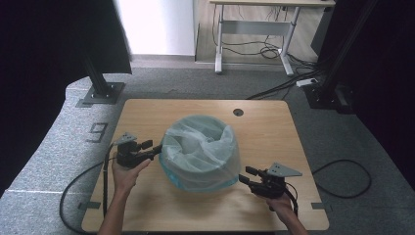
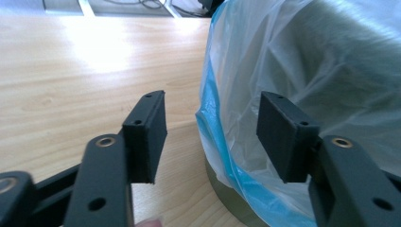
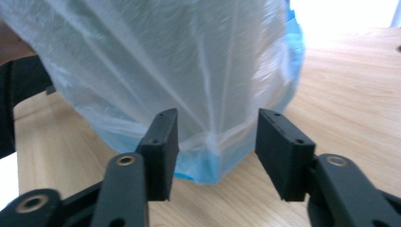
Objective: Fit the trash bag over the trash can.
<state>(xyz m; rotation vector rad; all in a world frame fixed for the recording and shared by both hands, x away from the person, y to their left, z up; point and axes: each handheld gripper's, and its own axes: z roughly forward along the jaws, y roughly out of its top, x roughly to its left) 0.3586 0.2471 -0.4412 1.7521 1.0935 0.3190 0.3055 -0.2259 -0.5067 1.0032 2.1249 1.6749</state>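
Observation:
A round bin lined with a translucent white bag [image 1: 200, 152] with a blue hem stands at the middle of the wooden table [image 1: 161, 115]. My left gripper [image 1: 155, 149] is at the bag's left side. In the left gripper view its jaws stand open [image 2: 213, 123], the bag's blue-edged side [image 2: 302, 94] lies just ahead, and the bin's dull base [image 2: 226, 197] peeks out below. My right gripper [image 1: 243, 177] is at the bag's front right. Its jaws stand open [image 3: 216, 142], and the hanging bag [image 3: 165, 61] drops its blue hem [image 3: 208, 168] between them without being pinched.
A round cable hole [image 1: 238, 112] sits near the table's far edge. Black frame posts [image 1: 100, 83] stand on the grey carpet at both far corners. A white-legged desk [image 1: 254, 29] and loose floor cables [image 1: 284, 85] lie beyond. Bare wood surrounds the bin.

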